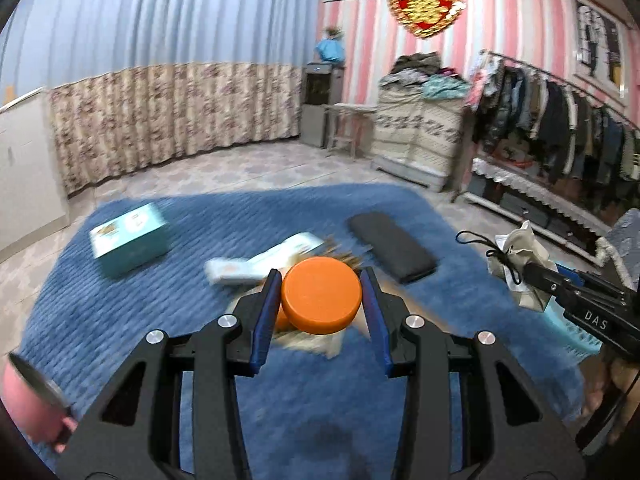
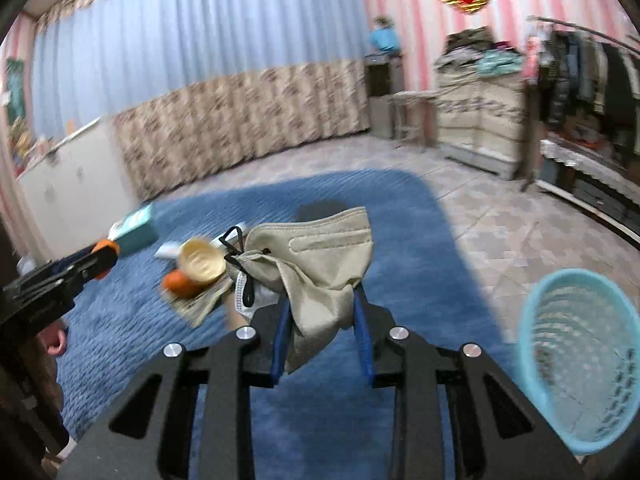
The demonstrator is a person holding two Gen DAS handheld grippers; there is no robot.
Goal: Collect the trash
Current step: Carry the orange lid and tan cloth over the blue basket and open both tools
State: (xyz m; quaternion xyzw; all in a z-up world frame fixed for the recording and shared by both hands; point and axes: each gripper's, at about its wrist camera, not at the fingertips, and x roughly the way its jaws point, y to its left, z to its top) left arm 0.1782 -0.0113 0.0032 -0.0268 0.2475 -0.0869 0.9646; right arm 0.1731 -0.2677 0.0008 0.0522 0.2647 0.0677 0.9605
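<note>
My left gripper [image 1: 320, 300] is shut on a round orange lid [image 1: 321, 295] and holds it above the blue rug [image 1: 120, 320]. The lid also shows in the right wrist view [image 2: 105, 261]. My right gripper [image 2: 322, 320] is shut on a crumpled beige face mask [image 2: 320, 256] with black ear loops, seen also in the left wrist view [image 1: 520, 260]. Under the lid lies a pile: a white flat packet [image 1: 276, 258], an orange piece [image 2: 180, 282] and a cream cup-shaped piece [image 2: 201, 261]. A light blue mesh basket [image 2: 576, 360] stands at the right.
A teal box [image 1: 130, 240] lies on the rug's far left. A black flat case [image 1: 392, 246] lies at the rug's far right. A clothes rack [image 1: 560, 132] and stacked drawers [image 1: 420, 136] stand along the right wall. Curtains [image 1: 176, 120] hang behind.
</note>
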